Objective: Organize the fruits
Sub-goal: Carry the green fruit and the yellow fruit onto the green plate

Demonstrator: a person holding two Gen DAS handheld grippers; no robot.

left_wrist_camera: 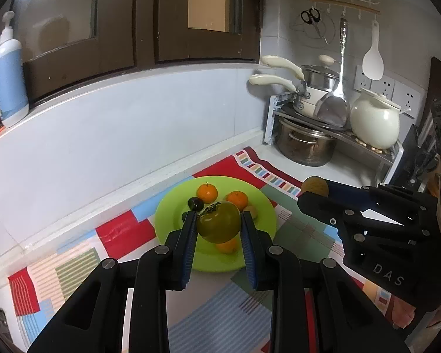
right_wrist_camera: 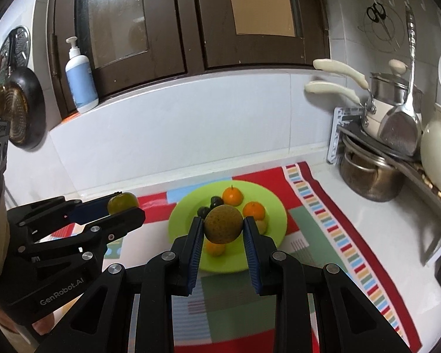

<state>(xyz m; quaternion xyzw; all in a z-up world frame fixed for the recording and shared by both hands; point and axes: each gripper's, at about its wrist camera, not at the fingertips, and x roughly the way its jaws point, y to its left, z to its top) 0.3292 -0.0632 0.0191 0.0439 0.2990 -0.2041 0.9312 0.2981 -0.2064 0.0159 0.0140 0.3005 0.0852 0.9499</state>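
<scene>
Gripping a green persimmon, stem cap tilted up-left, the left gripper hangs above the green plate; the right gripper clamps a round brown fruit over the same plate of oranges.

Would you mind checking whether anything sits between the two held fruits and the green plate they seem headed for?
Nothing visible does. The left gripper holds a green persimmon and the right gripper a brownish round fruit, both above the green plate. Only the oranges already on it limit landing spots.
</scene>
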